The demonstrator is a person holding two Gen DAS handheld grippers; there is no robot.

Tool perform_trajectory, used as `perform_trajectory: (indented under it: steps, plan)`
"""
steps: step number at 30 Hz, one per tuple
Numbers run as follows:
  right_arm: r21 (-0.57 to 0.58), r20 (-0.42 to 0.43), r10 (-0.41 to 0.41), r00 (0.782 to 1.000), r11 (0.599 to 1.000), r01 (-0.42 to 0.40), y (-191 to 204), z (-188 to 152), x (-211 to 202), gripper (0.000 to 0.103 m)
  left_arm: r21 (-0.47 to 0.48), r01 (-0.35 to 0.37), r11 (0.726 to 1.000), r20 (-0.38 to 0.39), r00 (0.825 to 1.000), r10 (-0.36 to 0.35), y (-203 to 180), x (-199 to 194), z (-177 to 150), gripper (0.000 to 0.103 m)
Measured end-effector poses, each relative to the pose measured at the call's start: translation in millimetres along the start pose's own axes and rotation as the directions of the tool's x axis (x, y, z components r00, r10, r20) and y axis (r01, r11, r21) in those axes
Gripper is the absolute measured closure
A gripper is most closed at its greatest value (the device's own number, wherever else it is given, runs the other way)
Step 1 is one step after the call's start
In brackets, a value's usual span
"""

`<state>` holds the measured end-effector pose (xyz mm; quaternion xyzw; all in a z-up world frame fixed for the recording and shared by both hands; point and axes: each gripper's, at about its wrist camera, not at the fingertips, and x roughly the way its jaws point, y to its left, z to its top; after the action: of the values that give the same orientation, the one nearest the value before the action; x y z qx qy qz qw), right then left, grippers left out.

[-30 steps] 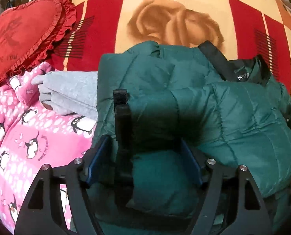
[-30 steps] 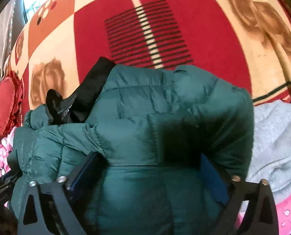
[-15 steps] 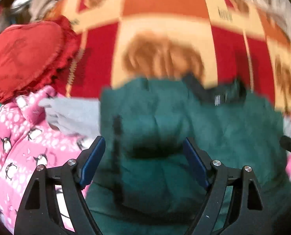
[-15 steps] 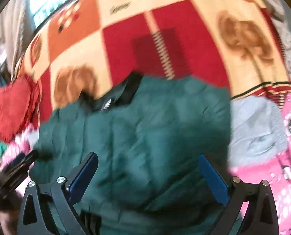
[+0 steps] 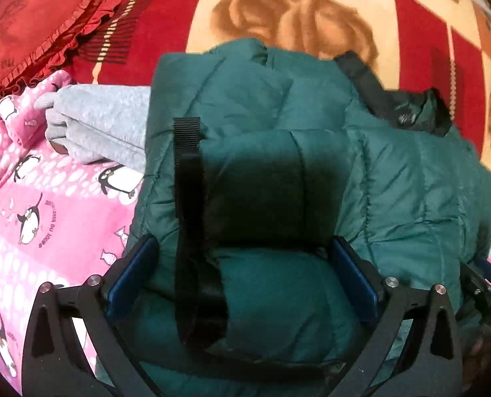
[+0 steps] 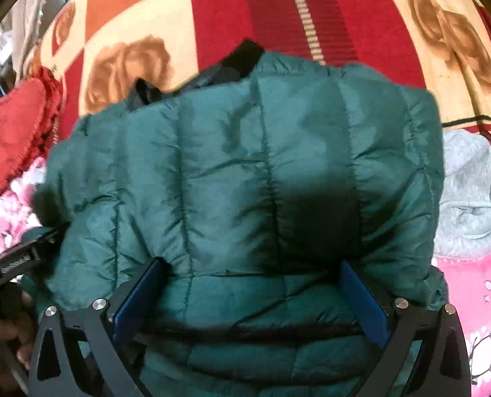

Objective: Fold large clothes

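- Left wrist view: left hand-held gripper [image 5: 245,281] tilts steeply down over the folded green puffer jacket [image 5: 394,178], near its left edge.
- Its jaws have just been opening & now stand spread wide; blue pads [image 5: 131,281] sit either side of a puffy fold w/ a black strap [image 5: 187,178] running down between them. Jacket is between the fingers; pads look right at the fabric, can't tell if they press on it.
- Jacket lies on a bed blanket [image 5: 417,26] w/ red & cream squares & brown rose prints; black collar [image 5: 377,89] at the far side.
- Left of jacket: folded grey garment [image 5: 103,125], touching the jacket's edge, on pink penguin fleece [image 5: 37,205]. Red frilled heart cushion [image 5: 33,23] top left.
- Part of the other gripper's body shows at lower right edge.
- Right wrist view: right hand-held gripper [image 6: 252,301] also angled down, over the jacket [image 6: 245,172] nearer its right side.
- Jaws spread wide; blue pads [image 6: 136,301] flank a quilted roll of the jacket, close to it; grip not certain.
- Person's hand [image 6: 4,347] at lower left edge holds the left tool's handle.
- Grey garment [image 6: 470,198] just right of jacket; pink fleece [image 6: 470,297] below it; cushion [image 6: 14,132] far left.
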<state>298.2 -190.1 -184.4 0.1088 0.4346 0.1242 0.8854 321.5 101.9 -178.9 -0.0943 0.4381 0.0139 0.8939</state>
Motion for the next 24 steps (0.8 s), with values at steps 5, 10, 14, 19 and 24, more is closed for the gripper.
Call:
perform_trajectory:
  steps: [5,10,14,19,24]
  plan:
    - [0.047,0.036,-0.058,0.998,0.997,0.056,-33,-26,-69,0.000,0.028,0.031,0.999,0.052,0.998,-0.032,20,-51,-6,0.001]
    - [0.059,-0.190,-0.072,0.979,0.995,0.085,-88,-115,-95,0.000,0.194,0.067,0.979,-0.030,0.998,-0.063,46,-86,-44,0.001]
    - [0.042,-0.190,-0.026,0.982,0.999,0.035,-106,-162,-129,0.000,0.436,0.009,0.900,-0.077,0.997,0.028,70,-96,-100,0.000]
    - [0.096,-0.159,0.063,0.985,0.994,-0.048,-118,-203,-162,0.000,0.254,0.187,0.949,-0.157,0.976,-0.150,132,-116,-136,0.000]
    - [0.067,-0.140,0.135,0.981,0.990,-0.126,-98,-221,-170,0.000,0.171,0.213,0.962,-0.130,0.973,-0.193,150,-132,-158,0.000]
